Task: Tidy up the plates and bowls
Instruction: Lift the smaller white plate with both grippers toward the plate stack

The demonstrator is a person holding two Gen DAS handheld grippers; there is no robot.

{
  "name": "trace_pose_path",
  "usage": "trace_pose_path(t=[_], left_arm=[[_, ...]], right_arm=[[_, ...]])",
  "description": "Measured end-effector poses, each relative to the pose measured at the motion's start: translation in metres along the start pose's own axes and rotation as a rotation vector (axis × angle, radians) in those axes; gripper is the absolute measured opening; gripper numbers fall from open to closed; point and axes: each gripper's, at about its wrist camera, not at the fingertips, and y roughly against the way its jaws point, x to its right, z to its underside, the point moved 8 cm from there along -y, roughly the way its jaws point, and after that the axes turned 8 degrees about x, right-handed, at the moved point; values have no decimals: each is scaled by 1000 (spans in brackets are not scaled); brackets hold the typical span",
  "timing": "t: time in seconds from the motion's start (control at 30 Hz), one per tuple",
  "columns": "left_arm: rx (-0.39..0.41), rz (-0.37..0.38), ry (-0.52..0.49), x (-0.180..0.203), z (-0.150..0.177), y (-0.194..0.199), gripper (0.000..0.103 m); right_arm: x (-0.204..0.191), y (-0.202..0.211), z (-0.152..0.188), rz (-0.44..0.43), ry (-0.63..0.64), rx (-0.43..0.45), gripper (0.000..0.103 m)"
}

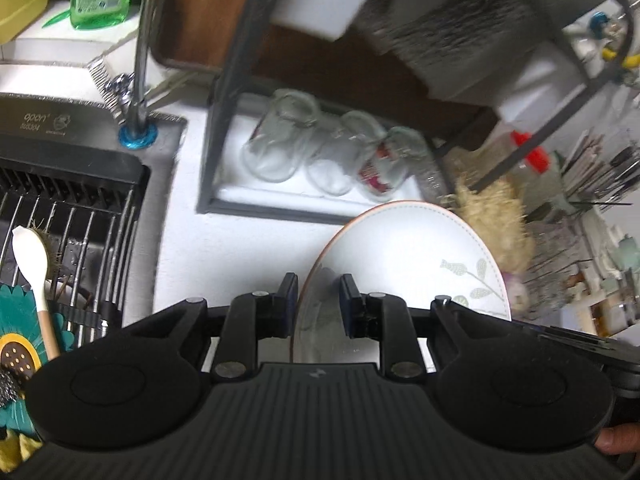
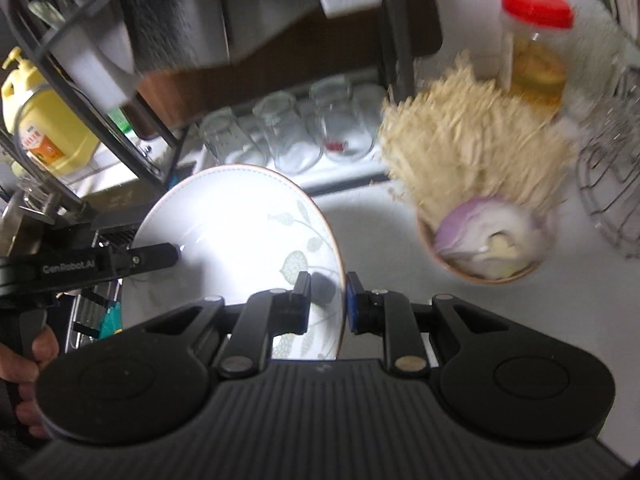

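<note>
Both grippers clamped on plate (image 2: 240,232) rim, opposite edges: left gripper (image 1: 319,300), right gripper (image 2: 327,300). Two-point hold steadies tilted plate, clear of counter (image 2: 400,240), likely rack-bound.

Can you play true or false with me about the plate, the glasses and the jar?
1. Both grippers hold the same plate. True: the left gripper and the right gripper each pinch its rim.
2. The plate is plain white. False: it has a leaf pattern.
3. The glasses sit under the rack. True.
4. The jar has a blue lid. False: its lid is red.
5. The plate lies flat on the counter. False: it is lifted and tilted.
</note>
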Motion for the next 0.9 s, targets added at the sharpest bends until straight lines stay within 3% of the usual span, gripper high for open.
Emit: trace_pose_path(t=[0.2,0.5,0.9], left_arm=[[18,28,28,26,-2,24,26],[42,33,-8,60,7,37,26],[49,-11,17,106,55,55,26]], right_arm=[[5,39,-13,-3,22,60,21],[25,71,-12,-17,-3,113,21],[62,113,3,-76,-7,148,21]])
